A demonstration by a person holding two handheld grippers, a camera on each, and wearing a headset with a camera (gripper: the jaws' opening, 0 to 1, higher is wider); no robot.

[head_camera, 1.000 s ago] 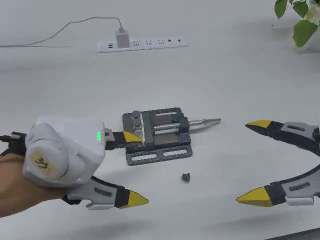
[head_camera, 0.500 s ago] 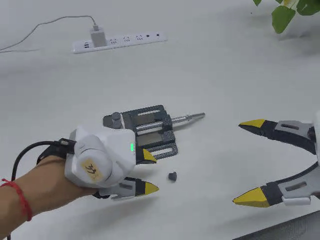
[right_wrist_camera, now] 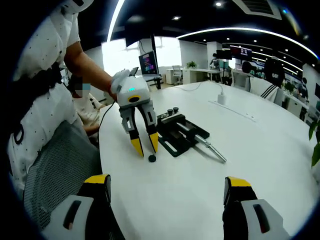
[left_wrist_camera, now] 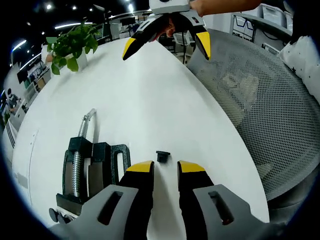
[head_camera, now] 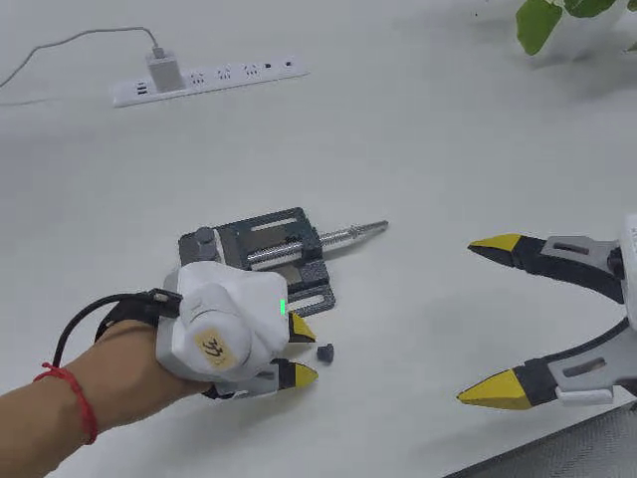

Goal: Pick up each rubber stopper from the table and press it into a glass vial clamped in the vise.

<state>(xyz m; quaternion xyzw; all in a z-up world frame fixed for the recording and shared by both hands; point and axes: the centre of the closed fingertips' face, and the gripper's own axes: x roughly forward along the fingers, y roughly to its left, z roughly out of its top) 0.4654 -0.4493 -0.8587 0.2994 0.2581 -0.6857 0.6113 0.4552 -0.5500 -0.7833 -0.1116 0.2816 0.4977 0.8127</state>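
White tabletop runs under everything, matte and bare around the work. On it lies the small dark grey rubber stopper [head_camera: 324, 352], a stubby plug with a wider flat head and a narrower body, standing alone just off the slotted base of the dark metal bench vise [head_camera: 269, 244], on the vise's side nearest the person. In the left gripper view the stopper [left_wrist_camera: 163, 156] sits just beyond the two yellow tips and in line with the gap between them, apart from both.

From that same near side of the vise, the left gripper [head_camera: 307, 352] points at the stopper. Its jaws are only a narrow slot apart, and they hold nothing. A hand with a red cord at the wrist carries it.

At the vise's jaw end, away from its silver screw handle, a small grey round top [head_camera: 204, 237] stands up. The right gripper view shows two such tops [right_wrist_camera: 172, 111] side by side there; whether glass sits beneath them cannot be told.

Well apart from the vise, out past its screw handle, the right gripper [head_camera: 476, 319] hangs over the table with its jaws spread wide and nothing between them.

Far beyond the vise lies a white power strip [head_camera: 209, 78] with a white charger plugged in, and green plant leaves [head_camera: 542, 18] show past the handle side.
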